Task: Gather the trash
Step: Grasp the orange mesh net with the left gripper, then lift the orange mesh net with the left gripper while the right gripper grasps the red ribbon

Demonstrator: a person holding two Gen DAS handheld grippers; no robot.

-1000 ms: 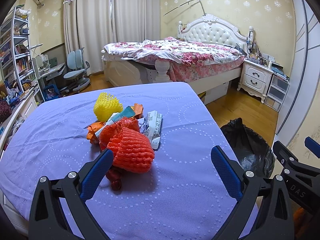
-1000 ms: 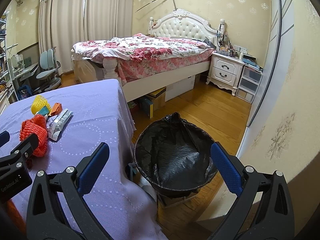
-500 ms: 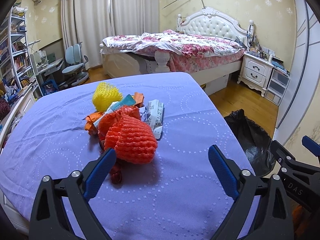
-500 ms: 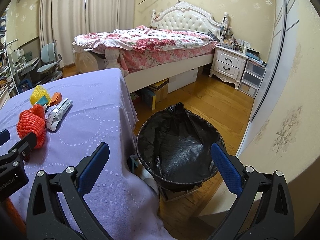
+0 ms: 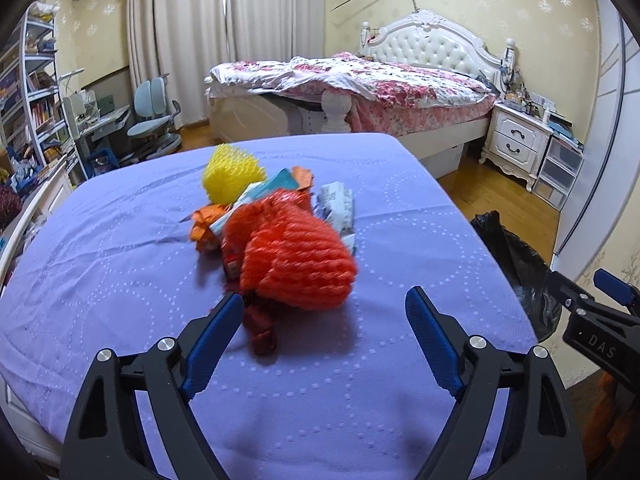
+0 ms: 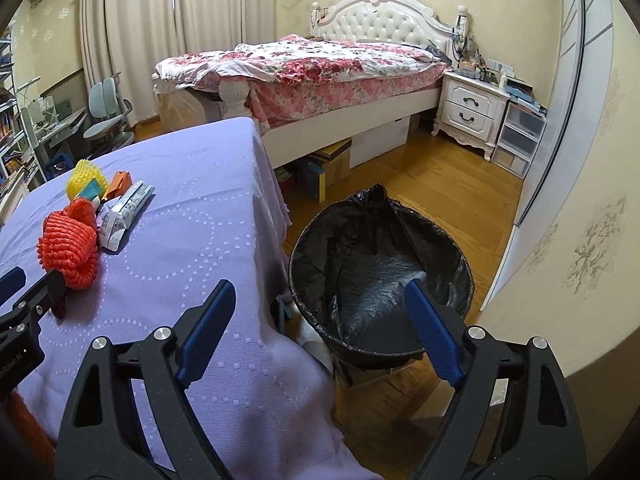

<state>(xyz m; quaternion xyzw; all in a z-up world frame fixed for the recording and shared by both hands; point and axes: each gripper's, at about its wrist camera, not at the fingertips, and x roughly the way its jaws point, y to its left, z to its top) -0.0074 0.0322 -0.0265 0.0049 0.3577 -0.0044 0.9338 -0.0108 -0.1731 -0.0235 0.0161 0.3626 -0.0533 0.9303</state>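
Right wrist: bin beside table.

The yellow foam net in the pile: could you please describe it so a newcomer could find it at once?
On the purple-clothed table lies a small heap of trash. At its far end, towards the bed, sits the yellow foam mesh fruit sleeve. Unlike the larger red-orange net nearer the camera, it is bright yellow.

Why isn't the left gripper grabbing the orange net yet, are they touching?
Apart. In the left wrist view, the left gripper, its jaws closing, has only purple cloth between the blue pads, and the orange net lies just beyond them.
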